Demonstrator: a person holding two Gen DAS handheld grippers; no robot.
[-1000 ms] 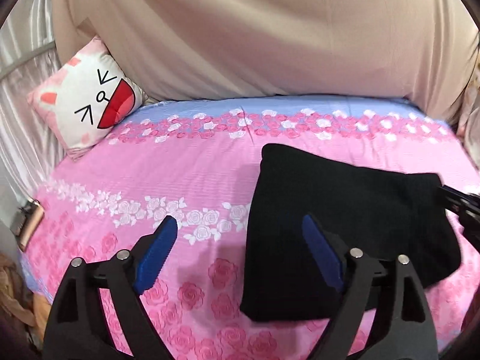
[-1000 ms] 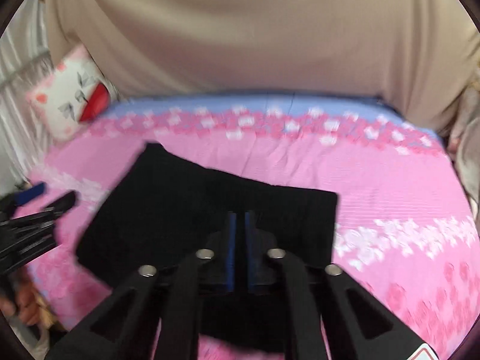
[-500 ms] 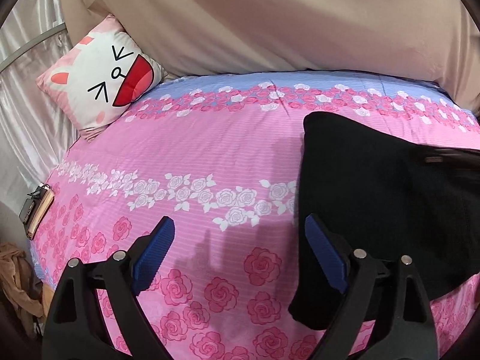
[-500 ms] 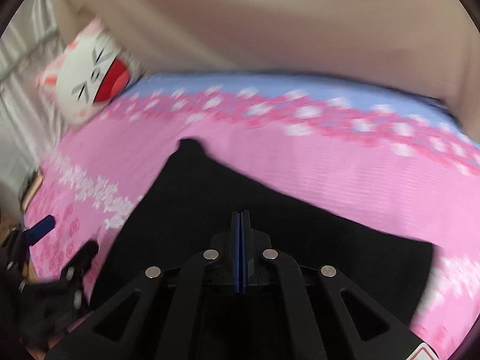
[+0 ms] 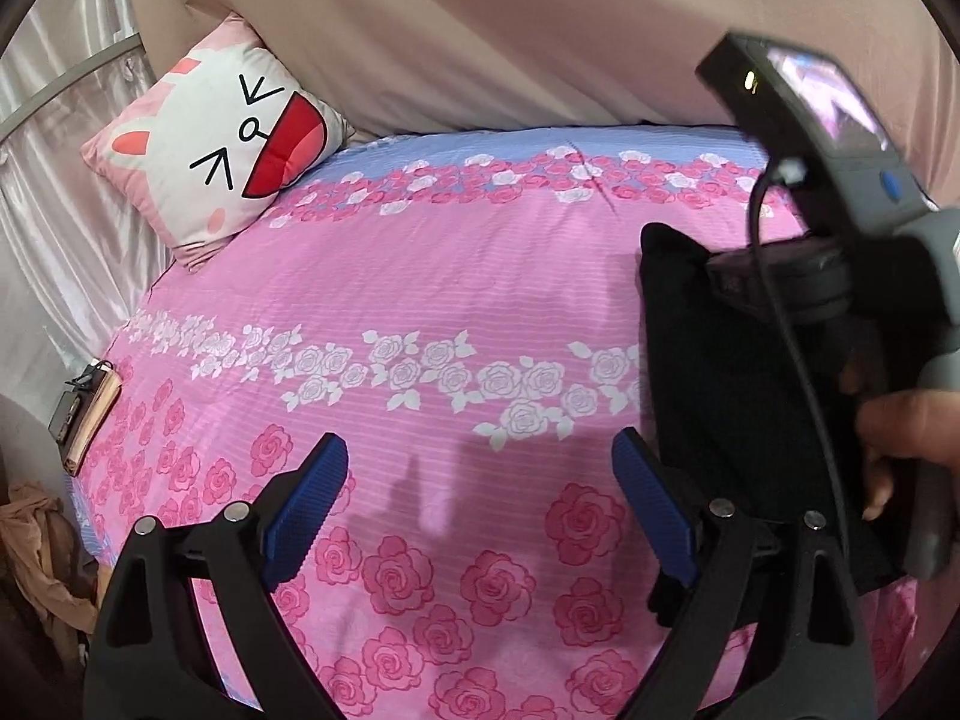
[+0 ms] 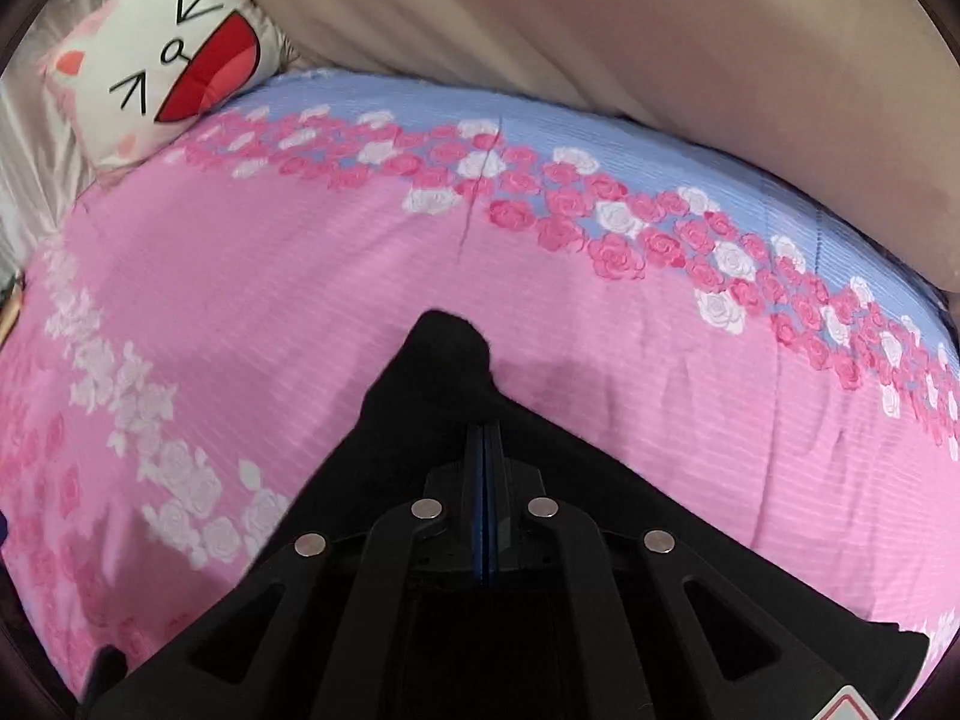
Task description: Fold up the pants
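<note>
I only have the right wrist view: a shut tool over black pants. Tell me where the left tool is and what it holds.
Observer: The left tool hangs open and empty over the pink bedspread, just left of the pants.
Operator: Report how near its fingers are to the fabric.
Observer: Its right finger overlaps the pants' near left edge in the left wrist view. I cannot tell whether they touch.
Operator: Say what is behind my camera.
Observer: A hand wraps a grey handle above the pants.
</note>
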